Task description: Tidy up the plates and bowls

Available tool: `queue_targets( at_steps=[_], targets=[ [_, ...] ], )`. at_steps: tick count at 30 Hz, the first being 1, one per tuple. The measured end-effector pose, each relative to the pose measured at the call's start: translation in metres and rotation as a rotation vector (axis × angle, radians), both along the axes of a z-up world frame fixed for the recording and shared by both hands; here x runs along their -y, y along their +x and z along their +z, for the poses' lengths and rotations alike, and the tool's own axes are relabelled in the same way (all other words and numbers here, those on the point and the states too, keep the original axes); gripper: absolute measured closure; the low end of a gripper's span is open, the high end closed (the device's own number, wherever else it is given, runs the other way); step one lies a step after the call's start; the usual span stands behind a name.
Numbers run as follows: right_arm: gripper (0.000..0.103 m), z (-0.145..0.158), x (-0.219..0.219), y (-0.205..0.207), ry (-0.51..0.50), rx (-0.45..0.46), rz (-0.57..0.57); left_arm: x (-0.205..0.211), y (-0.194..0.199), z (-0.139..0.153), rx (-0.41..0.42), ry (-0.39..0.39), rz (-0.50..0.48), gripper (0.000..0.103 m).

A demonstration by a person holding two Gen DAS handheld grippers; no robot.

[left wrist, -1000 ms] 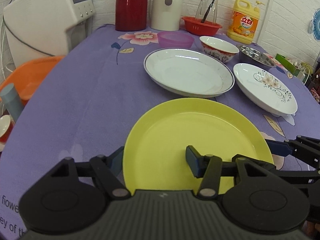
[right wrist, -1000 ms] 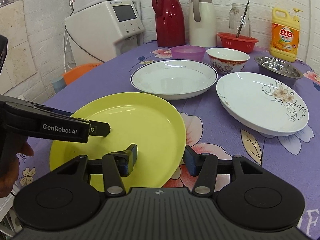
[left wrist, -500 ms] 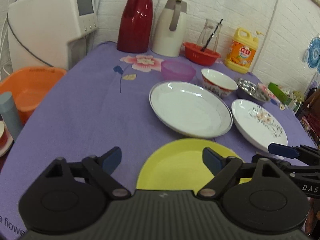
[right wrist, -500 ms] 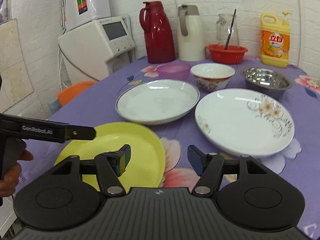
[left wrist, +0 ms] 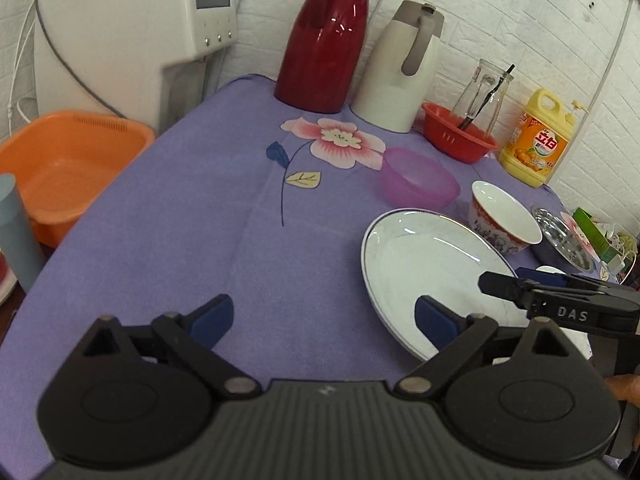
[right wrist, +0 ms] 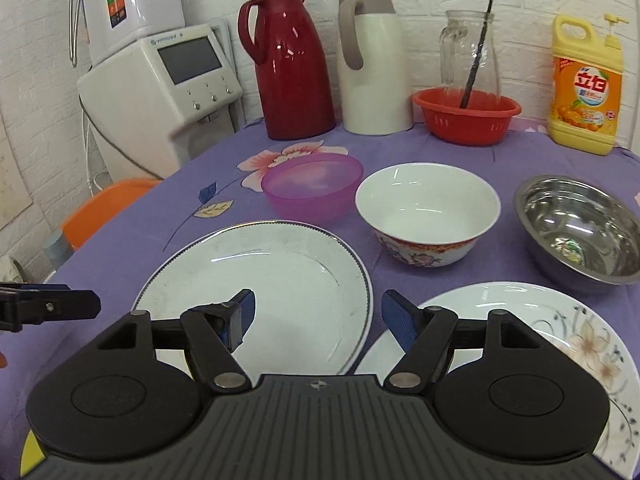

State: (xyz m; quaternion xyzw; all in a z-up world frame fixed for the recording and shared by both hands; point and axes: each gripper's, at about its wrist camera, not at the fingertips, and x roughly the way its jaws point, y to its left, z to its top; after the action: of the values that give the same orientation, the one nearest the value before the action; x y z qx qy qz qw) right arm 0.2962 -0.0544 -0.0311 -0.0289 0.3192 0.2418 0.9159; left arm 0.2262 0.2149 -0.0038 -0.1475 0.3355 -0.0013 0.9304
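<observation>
Table [right wrist: 168, 208]: covered with a purple cloth printed with pink flowers; it carries all the dishes, against a white brick wall.
White machine [right wrist: 168, 92]: stands beyond the table's far left edge, grey screen facing the room.
Orange basin [left wrist: 60, 168]: sits low, off the table's left side.
Red flask [right wrist: 290, 60]: upright at the back of the table, the cream flask [right wrist: 370, 64] just beside it on the right.
Detergent bottle [right wrist: 586, 88]: yellow, at the back right corner.
Red basket [right wrist: 466, 118]: near the back, between the cream flask and the detergent bottle.
Plain white plate [right wrist: 260, 292]: flat on the cloth, mid-table, thin dark rim line.
Flowered plate [right wrist: 560, 328]: flat on the cloth, just right of the plain white plate; whether the rims touch I cannot tell.
Steel bowl [right wrist: 580, 232]: upright behind the flowered plate.
White bowl [right wrist: 428, 212]: red pattern outside, upright, between the steel bowl and the pink bowl [right wrist: 312, 188].
Left gripper [left wrist: 320, 318]: jaws spread wide, nothing between them; purple cloth under the gap, right finger over the near edge of the plain white plate.
Right gripper [right wrist: 316, 320]: jaws spread wide and empty, above the near right part of the plain white plate's rim.
Yellow sliver [right wrist: 30, 462]: shows at the lower left corner of the right wrist view; too little visible to tell what it is.
</observation>
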Motion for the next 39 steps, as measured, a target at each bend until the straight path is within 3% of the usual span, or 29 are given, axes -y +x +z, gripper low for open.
queue_targets(
  at_steps=[3,11,19,29,39],
  targets=[
    [0.000,-0.006,-0.015,0.006,-0.060,-0.007,0.010,-0.003,0.004,-0.001,0.002,0.003,-0.002,0.007],
    [0.000,-0.009,-0.023,0.001,-0.034,0.006,0.025,0.010,0.031,-0.001,-0.009,0.030,-0.043,0.007],
    [0.000,-0.016,-0.034,-0.007,-0.116,0.052,0.073,0.027,0.058,-0.016,-0.053,0.070,-0.069,0.007],
    [0.000,-0.020,-0.032,-0.008,-0.062,0.059,0.104,0.015,0.059,-0.022,-0.046,0.035,-0.042,0.007],
    [0.000,-0.019,-0.025,-0.011,-0.067,0.049,0.065,0.028,0.059,-0.022,-0.039,0.075,-0.094,0.007]
  ],
)
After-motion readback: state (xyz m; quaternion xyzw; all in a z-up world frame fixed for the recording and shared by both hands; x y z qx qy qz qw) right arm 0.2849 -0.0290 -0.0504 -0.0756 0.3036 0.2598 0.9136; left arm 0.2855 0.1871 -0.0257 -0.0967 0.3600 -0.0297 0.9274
